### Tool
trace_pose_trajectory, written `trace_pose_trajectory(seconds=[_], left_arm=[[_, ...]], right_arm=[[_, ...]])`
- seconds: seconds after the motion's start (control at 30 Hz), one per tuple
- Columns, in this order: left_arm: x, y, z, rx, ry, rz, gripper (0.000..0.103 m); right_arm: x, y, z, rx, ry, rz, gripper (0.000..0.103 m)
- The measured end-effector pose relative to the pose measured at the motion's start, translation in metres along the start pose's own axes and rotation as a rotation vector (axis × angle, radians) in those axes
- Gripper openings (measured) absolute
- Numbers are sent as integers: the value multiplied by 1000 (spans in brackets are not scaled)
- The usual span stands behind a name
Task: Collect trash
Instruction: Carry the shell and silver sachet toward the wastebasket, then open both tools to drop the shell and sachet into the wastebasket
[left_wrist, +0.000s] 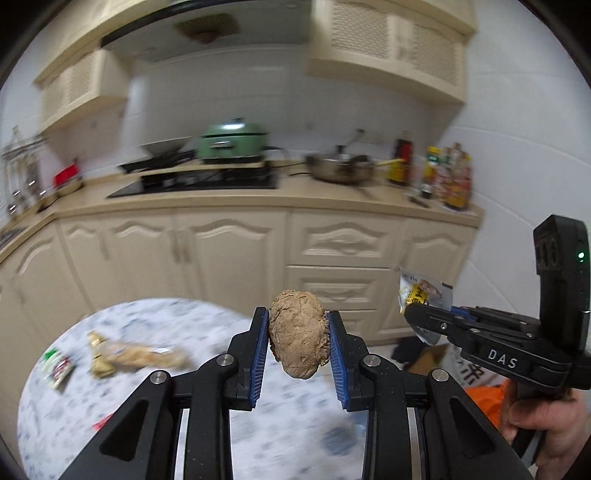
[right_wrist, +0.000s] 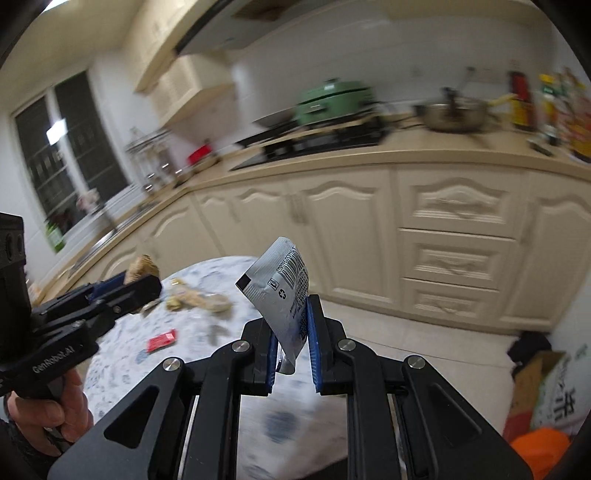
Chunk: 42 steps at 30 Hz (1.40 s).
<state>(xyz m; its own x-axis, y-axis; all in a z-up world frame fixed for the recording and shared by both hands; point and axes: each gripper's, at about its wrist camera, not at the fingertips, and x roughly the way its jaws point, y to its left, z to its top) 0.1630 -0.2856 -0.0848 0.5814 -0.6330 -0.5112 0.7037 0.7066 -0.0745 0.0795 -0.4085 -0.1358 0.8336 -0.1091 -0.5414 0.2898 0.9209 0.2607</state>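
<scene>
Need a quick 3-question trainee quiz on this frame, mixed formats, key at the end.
1. True or false: the left gripper is shut on a brown lump.
2. The right gripper holds: A) a red packet B) a silver wrapper C) nothing.
3. Fill in: a red packet and a crumpled tan wrapper lie on the round ____.

Key: 1 true. 2 B, the silver wrapper. 3 table.

Even, cool indoor light in both my wrist views. Heavy motion smear on cabinets and table; my grippers stayed sharp. Fisheye bent the edges, corners went black.
</scene>
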Motion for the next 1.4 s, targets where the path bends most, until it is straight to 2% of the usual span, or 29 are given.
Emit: trace_pose_trajectory(seconds=[0.23,0.4,0.77,0.97,1.0,1.07,1.1,1.13,1.2,1.3,1.4], left_arm=[[51,-52,11,76,43,-129,27],[97,-86,11,121,118,-211,27],[232,-143,5,184,367,-289,27],[323,-177,-2,203,519,-284,28],[333,-179,-3,204,531,-276,31],[353,-186,-2,216,555,-256,47],[361,-189,-1,224,566,-247,64],[366,-191,1,230,562,-230,73],[367,-195,7,246,523,-206,79],[372,-199,13,254,498,-174,86],[369,-198,18,244,481,-156,86]], right_arm=[[-50,-84,-17,126,-39,-144,14],[-61,-136,-38,212,-20,-218,14],[-24,-220,-89,352,102,-279,14],[8,-257,-121,429,175,-271,17],[12,-263,-126,447,183,-273,19],[20,-274,-137,484,210,-280,27],[23,-279,-141,499,220,-289,43],[25,-283,-145,514,225,-292,64],[26,-288,-151,543,224,-290,86],[27,-290,-154,550,229,-303,88],[23,-288,-153,565,204,-308,103]])
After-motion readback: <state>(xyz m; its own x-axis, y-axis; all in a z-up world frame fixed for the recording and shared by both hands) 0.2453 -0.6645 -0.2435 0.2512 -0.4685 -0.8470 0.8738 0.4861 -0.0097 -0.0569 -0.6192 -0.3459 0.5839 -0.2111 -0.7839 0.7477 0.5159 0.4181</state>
